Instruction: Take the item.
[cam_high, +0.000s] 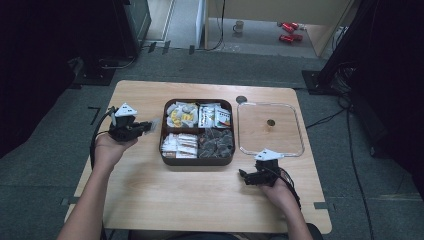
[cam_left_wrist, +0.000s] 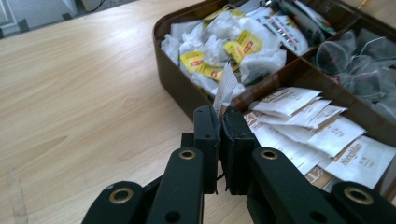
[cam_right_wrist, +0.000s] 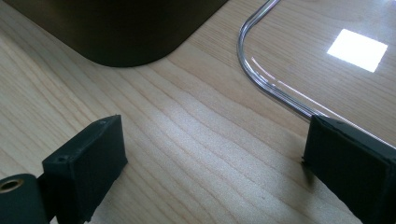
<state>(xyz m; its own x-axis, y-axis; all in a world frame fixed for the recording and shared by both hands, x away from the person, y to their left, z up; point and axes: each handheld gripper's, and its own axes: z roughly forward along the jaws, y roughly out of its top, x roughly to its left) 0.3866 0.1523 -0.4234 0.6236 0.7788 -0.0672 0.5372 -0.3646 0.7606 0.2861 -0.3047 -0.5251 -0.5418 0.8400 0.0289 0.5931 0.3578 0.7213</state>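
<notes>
Sachet (cam_left_wrist: 226, 86) pinched in the closed left tool (cam_left_wrist: 219, 122) beside the brown box (cam_left_wrist: 173, 79); carry it level, grip firm. Right tool (cam_right_wrist: 212, 149) rests open.

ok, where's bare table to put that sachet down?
Bare wood left of the brown box, around the left hand-held gripper pinching the sachet, and along the near edge. Right side is crowded: clear lid, right hand-held gripper.
</notes>
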